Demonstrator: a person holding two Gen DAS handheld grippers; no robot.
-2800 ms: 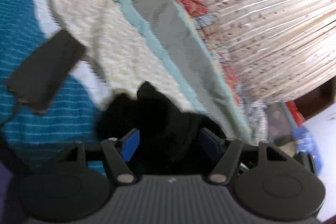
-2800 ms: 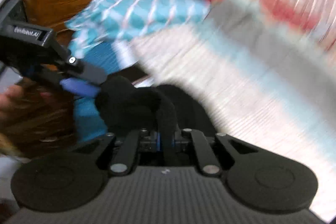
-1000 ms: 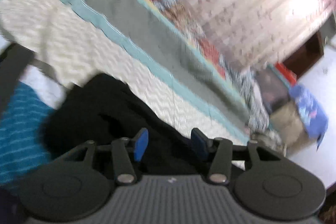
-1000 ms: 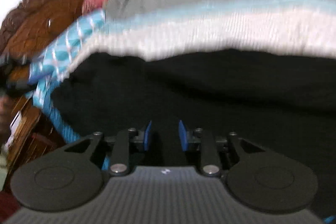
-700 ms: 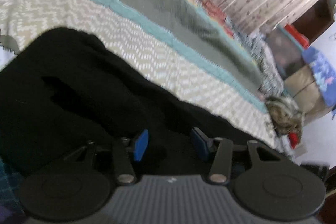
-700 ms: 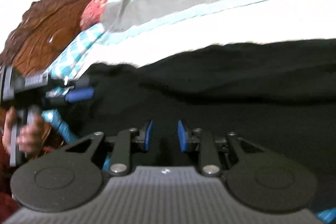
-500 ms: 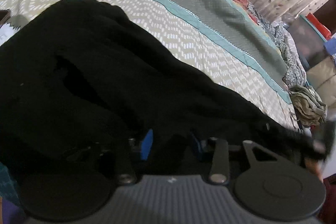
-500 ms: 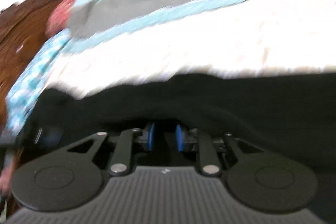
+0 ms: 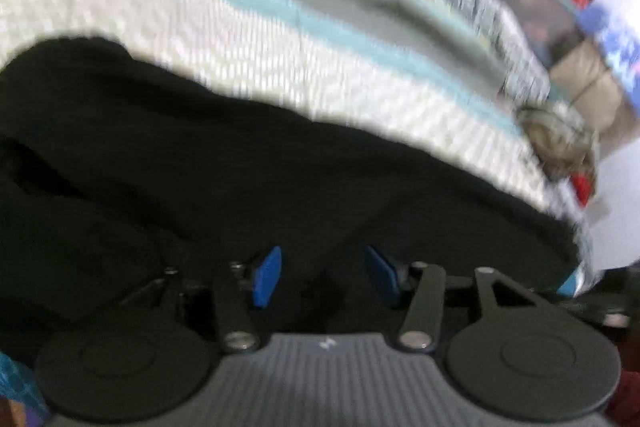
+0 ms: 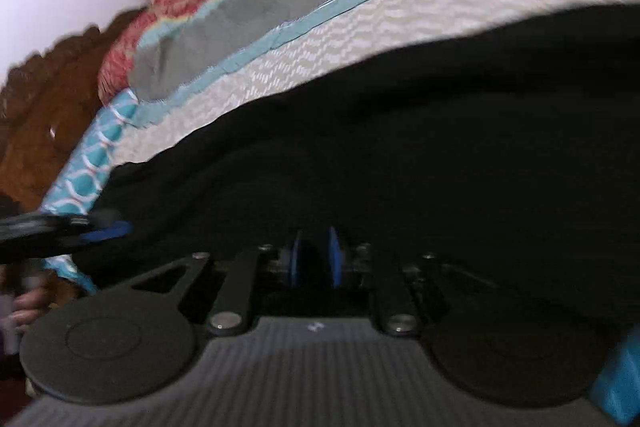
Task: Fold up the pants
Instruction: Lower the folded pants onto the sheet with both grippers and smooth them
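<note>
We see the black pants (image 9: 280, 163) spread on the bed (image 9: 248, 39); left gripper (image 9: 322, 277) jaws, just widened, stand spread over them, right gripper (image 10: 314, 263) jaws pinch the cloth.

L gripper (image 9: 322, 273) jaws just widened, apart; R gripper (image 10: 314, 263) jaws nearly closed.

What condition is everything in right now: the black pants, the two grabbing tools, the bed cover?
black pants: spread out on the bed, rumpled, not yet folded.
left gripper: jaws apart, just been opening, pants cloth between them.
right gripper: jaws nearly together, cloth between them; a grip cannot be told.
bedspread: laid flat under the pants.
</note>
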